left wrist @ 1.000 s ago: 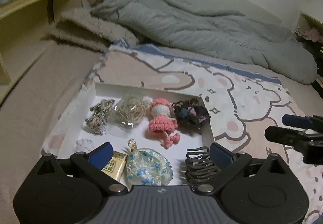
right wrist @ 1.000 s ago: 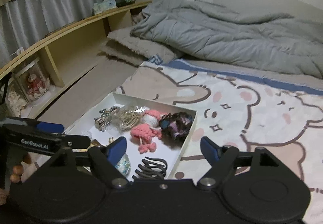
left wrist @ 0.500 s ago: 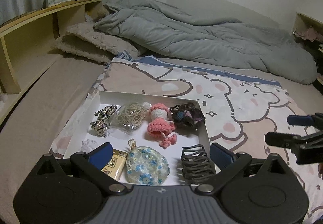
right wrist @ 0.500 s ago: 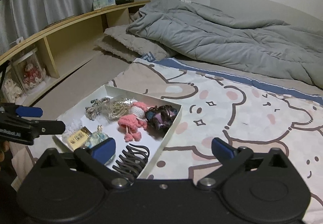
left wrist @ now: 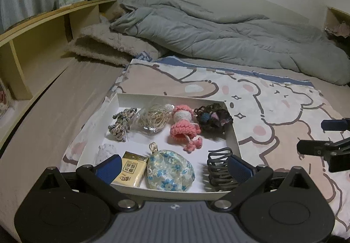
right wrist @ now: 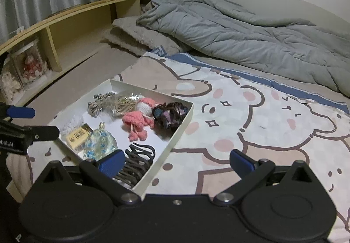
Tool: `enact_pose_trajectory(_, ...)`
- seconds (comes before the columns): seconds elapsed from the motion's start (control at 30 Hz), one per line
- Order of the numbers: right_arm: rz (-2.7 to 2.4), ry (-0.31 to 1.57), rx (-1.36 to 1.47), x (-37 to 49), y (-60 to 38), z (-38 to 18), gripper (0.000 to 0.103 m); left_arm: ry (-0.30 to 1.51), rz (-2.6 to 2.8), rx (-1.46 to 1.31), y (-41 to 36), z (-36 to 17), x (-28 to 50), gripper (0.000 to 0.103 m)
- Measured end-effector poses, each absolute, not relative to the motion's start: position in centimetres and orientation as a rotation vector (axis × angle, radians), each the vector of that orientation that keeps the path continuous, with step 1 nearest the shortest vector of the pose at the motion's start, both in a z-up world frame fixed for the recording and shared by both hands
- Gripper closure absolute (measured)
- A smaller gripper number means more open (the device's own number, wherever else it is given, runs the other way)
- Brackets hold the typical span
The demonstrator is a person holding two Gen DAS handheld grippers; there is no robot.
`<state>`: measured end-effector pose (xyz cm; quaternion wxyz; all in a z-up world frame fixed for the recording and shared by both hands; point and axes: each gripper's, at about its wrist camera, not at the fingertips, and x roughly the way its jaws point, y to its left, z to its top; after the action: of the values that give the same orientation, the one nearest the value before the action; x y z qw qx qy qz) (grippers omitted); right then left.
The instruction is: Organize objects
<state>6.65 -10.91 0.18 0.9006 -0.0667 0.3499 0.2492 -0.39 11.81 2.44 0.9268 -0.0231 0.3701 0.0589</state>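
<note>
The white tray (left wrist: pixel 231 124) lies on the bear-print blanket (right wrist: pixel 251 116), whose wide stretch right of the tray is bare. In the tray: pink crochet doll (left wrist: pixel 184 127), hair claw (left wrist: pixel 218 166), floral pouch (left wrist: pixel 170 169), twine bundle (left wrist: pixel 153 120). Left gripper (left wrist: pixel 174 165) and right gripper (right wrist: pixel 177 161) both hold their fingers spread, pinching nothing.

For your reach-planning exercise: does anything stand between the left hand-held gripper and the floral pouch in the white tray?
Nothing visible does. The left hand-held gripper is open, and the floral pouch lies in plain sight just beyond its fingertips. The yellow packet and dark hair claw lie beside the pouch, so a wide closing could catch them. The white tray has no lid.
</note>
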Motion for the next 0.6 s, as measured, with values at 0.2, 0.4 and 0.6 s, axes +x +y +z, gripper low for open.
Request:
enact_pose_trajectory(0.2, 0.498, 0.743, -0.133, 7.03, -11.36, -0.09, 0.0, 0.762, 0.107, -0.024, 11.08, 2.26, -0.35, 0.001)
enact_pose_trajectory(0.4, 0.495, 0.761, -0.11, 7.25, -11.69, -0.16, 0.0, 0.769, 0.096, -0.024, 10.92, 2.15, -0.27, 0.001)
enact_pose_trajectory(0.6, 0.491, 0.776, -0.104, 7.37, -11.85, -0.35, 0.0, 0.779, 0.101, -0.03, 11.01, 1.99, -0.15, 0.001)
